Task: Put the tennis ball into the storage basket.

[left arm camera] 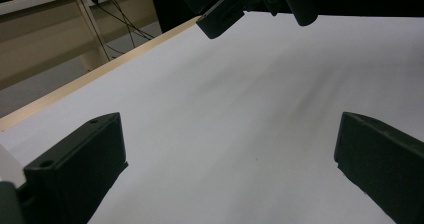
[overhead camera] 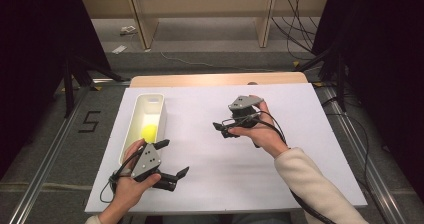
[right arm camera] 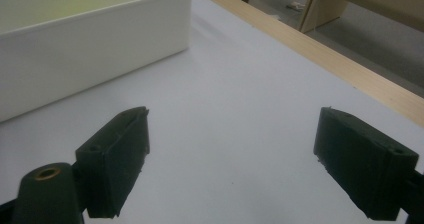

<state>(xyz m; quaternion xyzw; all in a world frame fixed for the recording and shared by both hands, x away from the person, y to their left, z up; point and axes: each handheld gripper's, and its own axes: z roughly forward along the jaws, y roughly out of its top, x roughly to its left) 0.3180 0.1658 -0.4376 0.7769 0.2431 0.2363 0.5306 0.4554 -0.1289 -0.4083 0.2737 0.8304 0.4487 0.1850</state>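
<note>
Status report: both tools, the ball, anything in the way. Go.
Left tool open, nothing in it, beside the bin. Right tool open, nothing in it, mid-table. Yellow ball lying in the bin. Nothing on the sheet between the tools.

A yellow ball (overhead camera: 149, 132) lies in a white bin (overhead camera: 131, 126) on the white table (overhead camera: 280, 174); black tools.

Bright tabletop, dark surroundings, soft focus

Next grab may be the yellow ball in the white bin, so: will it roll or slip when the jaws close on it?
The yellow ball looks round and smooth, so it would probably roll from a nudge. The white bin has tall walls that should stop it quickly. Flat jaws may squeeze it out sideways; its weight and softness cannot be judged.
</note>
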